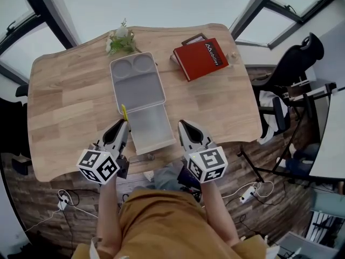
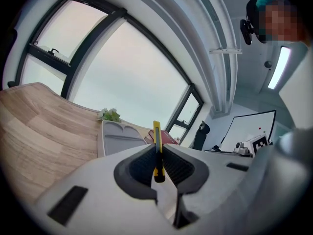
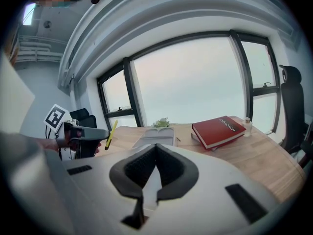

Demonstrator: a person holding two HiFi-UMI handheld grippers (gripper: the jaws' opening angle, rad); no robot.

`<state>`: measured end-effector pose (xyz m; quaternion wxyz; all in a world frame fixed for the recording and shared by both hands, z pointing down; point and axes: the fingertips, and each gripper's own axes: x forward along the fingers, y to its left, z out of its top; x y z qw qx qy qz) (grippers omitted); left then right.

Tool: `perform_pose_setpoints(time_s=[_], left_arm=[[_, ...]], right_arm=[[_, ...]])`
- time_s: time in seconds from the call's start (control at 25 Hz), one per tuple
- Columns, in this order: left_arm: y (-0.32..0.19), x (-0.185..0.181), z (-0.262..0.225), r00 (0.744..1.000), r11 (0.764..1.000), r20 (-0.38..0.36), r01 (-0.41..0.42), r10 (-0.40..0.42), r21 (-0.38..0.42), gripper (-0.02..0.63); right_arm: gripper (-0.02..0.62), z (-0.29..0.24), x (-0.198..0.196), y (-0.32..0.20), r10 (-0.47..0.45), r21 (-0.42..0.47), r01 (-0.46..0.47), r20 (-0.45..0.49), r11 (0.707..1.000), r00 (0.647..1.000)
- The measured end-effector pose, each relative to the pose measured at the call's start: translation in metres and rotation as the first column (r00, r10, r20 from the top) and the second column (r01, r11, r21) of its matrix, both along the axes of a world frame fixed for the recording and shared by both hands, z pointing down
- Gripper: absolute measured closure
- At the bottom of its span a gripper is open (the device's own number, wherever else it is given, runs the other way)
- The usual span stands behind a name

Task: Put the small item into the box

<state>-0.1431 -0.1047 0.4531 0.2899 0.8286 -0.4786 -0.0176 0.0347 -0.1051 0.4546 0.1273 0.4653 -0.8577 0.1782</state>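
Observation:
A slim yellow item point(image 1: 124, 113) like a small cutter stands up from my left gripper point(image 1: 122, 124), which is shut on it; in the left gripper view the yellow item point(image 2: 157, 151) is pinched between the dark pads. The grey box point(image 1: 137, 85) lies open on the wooden table point(image 1: 64, 101), its flat lid point(image 1: 150, 129) hanging toward the near edge. The left gripper hovers at the lid's left side. My right gripper point(image 1: 185, 126) is shut with nothing in it, at the lid's right side; from the right gripper view I see the yellow item point(image 3: 111, 134) and the box point(image 3: 155, 136).
A red book point(image 1: 201, 58) lies on another book at the table's far right, with a small bottle point(image 1: 234, 55) beside it. A little plant point(image 1: 121, 39) stands behind the box. A black office chair point(image 1: 294, 63) and cables on the floor are at the right.

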Motion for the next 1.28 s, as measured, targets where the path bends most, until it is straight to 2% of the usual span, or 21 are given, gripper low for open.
perform_pose_setpoints(time_s=[0.36, 1.28], left_arm=[[-0.006, 0.009, 0.016, 1.000, 0.999, -0.010, -0.029, 0.029, -0.044, 0.565], [-0.008, 0.038, 0.082, 0.993, 0.975, 0.054, -0.093, 0.106, -0.200, 0.565]], right_arm=[[0.591, 0.013, 0.005, -0.004, 0.013, -0.037, -0.013, -0.009, 0.999, 1.000], [0.591, 0.051, 0.005, -0.019, -0.021, -0.123, 0.021, 0.004, 0.992, 1.000]])
